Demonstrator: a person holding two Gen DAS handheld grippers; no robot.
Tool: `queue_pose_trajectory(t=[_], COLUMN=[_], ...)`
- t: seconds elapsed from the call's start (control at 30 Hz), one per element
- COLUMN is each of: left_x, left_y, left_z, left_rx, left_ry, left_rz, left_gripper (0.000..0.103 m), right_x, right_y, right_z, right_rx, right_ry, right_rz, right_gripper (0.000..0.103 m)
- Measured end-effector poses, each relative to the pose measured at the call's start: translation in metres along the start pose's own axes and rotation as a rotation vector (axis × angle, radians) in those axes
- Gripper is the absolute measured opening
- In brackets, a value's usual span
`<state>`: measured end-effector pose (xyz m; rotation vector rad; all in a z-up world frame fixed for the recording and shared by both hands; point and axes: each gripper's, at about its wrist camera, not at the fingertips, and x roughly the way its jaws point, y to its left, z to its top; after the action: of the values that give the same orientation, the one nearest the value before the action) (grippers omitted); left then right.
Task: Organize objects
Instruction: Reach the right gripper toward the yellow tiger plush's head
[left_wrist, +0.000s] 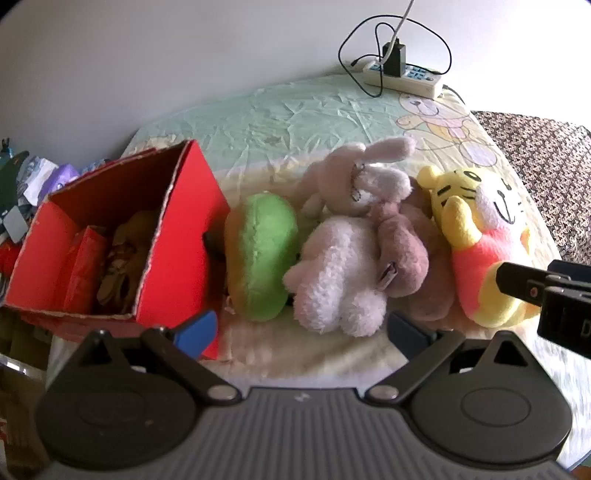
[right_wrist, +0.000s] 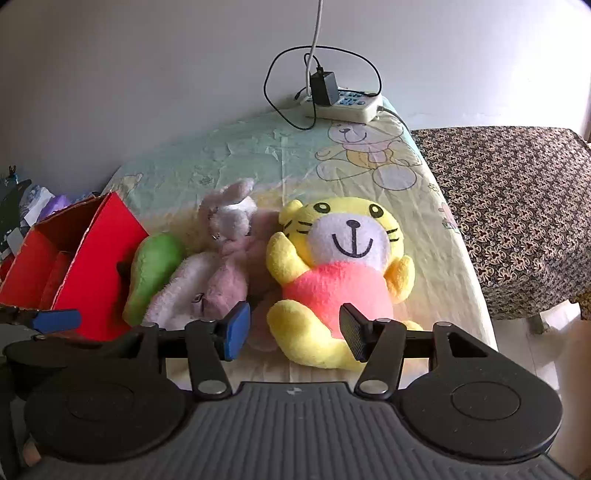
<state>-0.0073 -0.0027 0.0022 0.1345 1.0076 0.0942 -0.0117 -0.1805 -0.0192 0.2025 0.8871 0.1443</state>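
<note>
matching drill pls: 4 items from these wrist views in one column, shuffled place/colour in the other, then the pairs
Things:
1. cardboard box
2. tiger plush
3. power strip
4. round plush

Descriptions:
A. green, right beside the box
B. far end of the sheet, by the wall, black adapter plugged in
C. red, open top, left end of the row
D. yellow with a pink belly, lying face up at the right end

Pairs: 1-C, 2-D, 3-B, 4-A
</note>
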Motion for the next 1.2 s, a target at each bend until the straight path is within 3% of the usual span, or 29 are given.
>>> queue_pose_trajectory(t=[0.57,0.7,0.73,0.9,1.03,1.2], left_x=[0.013,0.012,0.009,0.009,0.005,-0.009], left_y=[-0.008,-0.012,-0.013,-0.025,-0.028,-0.031], left_z=[0.011,0.014,0.016,0.02,0.024,0.027], left_rx=[0.012,0.008,-0.006,0.054,0.079,0.11], left_ry=[0.01,0.017,0.032,-0.009,-0.004,-0.089], left_rz=[-0.05,-0.091,-0.132,-0.098,-0.157,-0.286], left_gripper=[0.099,0.099,0.099,0.099,0.099,0.098], right_x=[0.0,0.0,0.0,-0.004,-0.004,0.007], right_y=[-0.013,-0.021,-0.023,-0.038,-0.056,-0.077], right_z=[0.004,0.005,0.005,0.009,0.013,0.016], right_rx=[0.031,0.053,0.06,0.099,0.138,0.192], right_ry=[-0.01,-0.016,-0.019,-0.047,-0.067,-0.061], right_rz=[0.001,-0.003,-0.005,-0.007,-0.029,-0.028], right_gripper=[0.058,0.058,0.058,0.058,0.058,0.058])
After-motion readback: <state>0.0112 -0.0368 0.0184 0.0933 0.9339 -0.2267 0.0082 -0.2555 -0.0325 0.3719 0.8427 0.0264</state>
